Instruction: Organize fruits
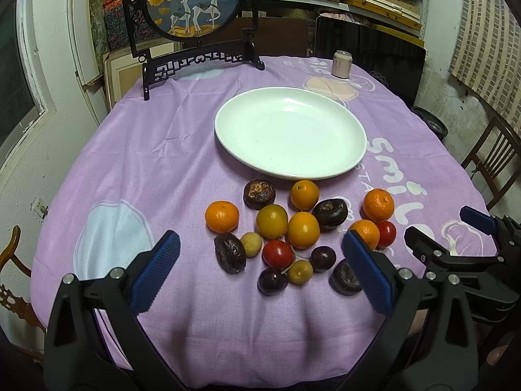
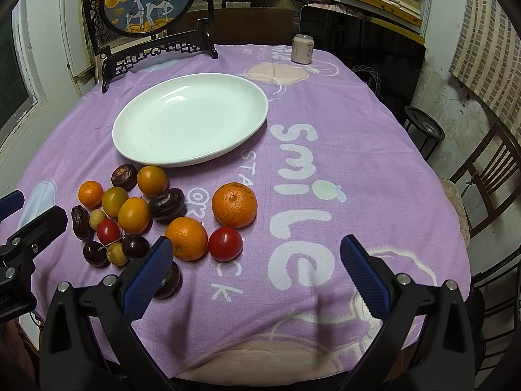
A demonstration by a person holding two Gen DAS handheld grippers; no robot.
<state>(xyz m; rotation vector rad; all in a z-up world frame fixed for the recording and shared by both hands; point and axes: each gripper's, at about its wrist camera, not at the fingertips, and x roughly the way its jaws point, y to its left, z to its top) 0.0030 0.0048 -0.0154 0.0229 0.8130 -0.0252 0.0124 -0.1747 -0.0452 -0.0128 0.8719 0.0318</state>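
- Left gripper (image 1: 260, 260), jaws spread wide, grasping nothing, hovers near the fruits (image 1: 293, 231).
- Right gripper (image 2: 257, 260) likewise released.
- Fruits cluster on purple tablecloth (image 2: 358, 169), just nearer than the white plate (image 1: 351, 150).

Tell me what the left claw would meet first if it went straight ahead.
Probably the red tomato in the fruit pile, centred between the open left claw fingers; the plate lies beyond. Depth is uncertain.

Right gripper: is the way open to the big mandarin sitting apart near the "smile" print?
Probably yes. The right gripper is open, holds nothing, and the big mandarin lies just ahead with bare cloth on its right; only a red tomato crowds its near side.
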